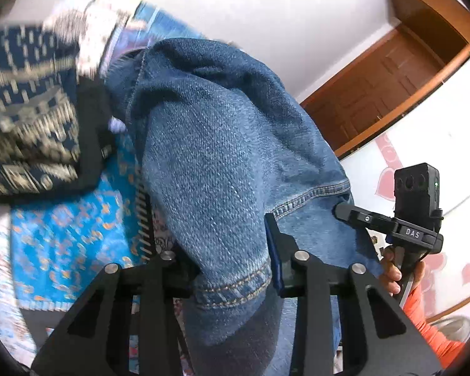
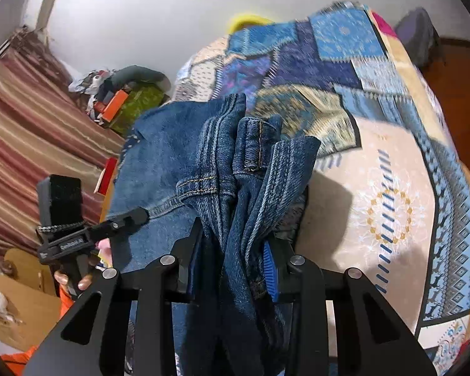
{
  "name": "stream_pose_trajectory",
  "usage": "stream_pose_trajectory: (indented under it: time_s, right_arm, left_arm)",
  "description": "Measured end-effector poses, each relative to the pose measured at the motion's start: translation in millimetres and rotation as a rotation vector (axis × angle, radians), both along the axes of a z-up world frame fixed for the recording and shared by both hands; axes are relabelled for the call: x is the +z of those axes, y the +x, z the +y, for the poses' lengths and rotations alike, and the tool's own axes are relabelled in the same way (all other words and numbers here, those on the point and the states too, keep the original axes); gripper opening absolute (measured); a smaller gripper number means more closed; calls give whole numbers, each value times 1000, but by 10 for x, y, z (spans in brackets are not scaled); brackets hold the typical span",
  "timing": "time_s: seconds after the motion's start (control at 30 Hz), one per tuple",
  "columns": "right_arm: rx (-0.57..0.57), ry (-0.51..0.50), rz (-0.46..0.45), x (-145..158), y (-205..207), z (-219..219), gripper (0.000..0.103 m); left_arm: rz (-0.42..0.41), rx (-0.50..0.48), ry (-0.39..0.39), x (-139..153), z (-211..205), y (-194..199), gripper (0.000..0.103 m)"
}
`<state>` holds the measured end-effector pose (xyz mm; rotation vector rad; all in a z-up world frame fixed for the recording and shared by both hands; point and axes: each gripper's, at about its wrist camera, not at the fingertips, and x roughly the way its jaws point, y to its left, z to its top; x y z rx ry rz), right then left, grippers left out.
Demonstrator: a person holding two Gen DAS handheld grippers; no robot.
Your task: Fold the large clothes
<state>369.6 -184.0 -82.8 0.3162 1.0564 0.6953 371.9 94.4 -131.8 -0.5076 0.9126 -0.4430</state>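
At six o'clock of the left wrist view, the left gripper [image 1: 232, 269] is clamping a stitched hem of the blue jeans [image 1: 216, 144], its jaws standing narrow on the doubled denim. Jeans are rising from the jaws toward twelve o'clock, draping over a patterned bedspread [image 1: 69, 244]. At three o'clock, the right gripper [image 1: 341, 211] is biting the same hem line, a hand [image 1: 391, 274] working its handle.

At six o'clock of the right wrist view, the right gripper [image 2: 232, 266] is pinching a bunch of denim folds and seams, jaws narrow on the cloth. Jeans [image 2: 159, 156] are hanging centre frame, above the patchwork bedspread [image 2: 391, 188] spreading from one to four o'clock. At nine o'clock, the left gripper [image 2: 141, 214] is holding the garment's edge.

Handling, as judged: denim is looking heavy and fairly stiff, yet limp enough to sag between two holds; not slippery, not fragile. Stitched hems and waistband seams are offering the firmest purchase, well apart, so the cloth is spreading flat.
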Motion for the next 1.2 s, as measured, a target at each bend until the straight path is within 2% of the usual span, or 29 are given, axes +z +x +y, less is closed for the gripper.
stream_pose_trajectory:
  time_s: [0.2, 0.33, 0.5, 0.67, 0.8, 1.0, 1.1, 1.2]
  right_arm:
    - [26, 41, -76, 376, -3, 275, 30]
    - [69, 55, -128, 566, 96, 680, 30]
    - [119, 123, -149, 660, 341, 1231, 30]
    - [172, 164, -168, 622, 615, 1855, 30]
    - [189, 169, -152, 472, 833, 2240, 30]
    - [199, 141, -65, 29, 1262, 2737, 30]
    - [194, 62, -58, -257, 1381, 2938, 31]
    - [200, -47, -58, -646, 1489, 3075, 34]
  left_arm:
    - [-113, 34, 29, 579, 385, -245, 34]
    - [-162, 83, 65, 864, 753, -351, 34]
    - [-205, 170, 119, 1149, 1326, -374, 34]
    - [-214, 248, 162, 1234, 1827, -282, 34]
    - [-171, 305, 178, 1089, 2201, -69, 34]
    - [-88, 317, 196, 530, 2678, 429, 35]
    - [-34, 328, 227, 159, 2789, 600, 41]
    - [-36, 347, 296, -83, 2790, 680, 49]
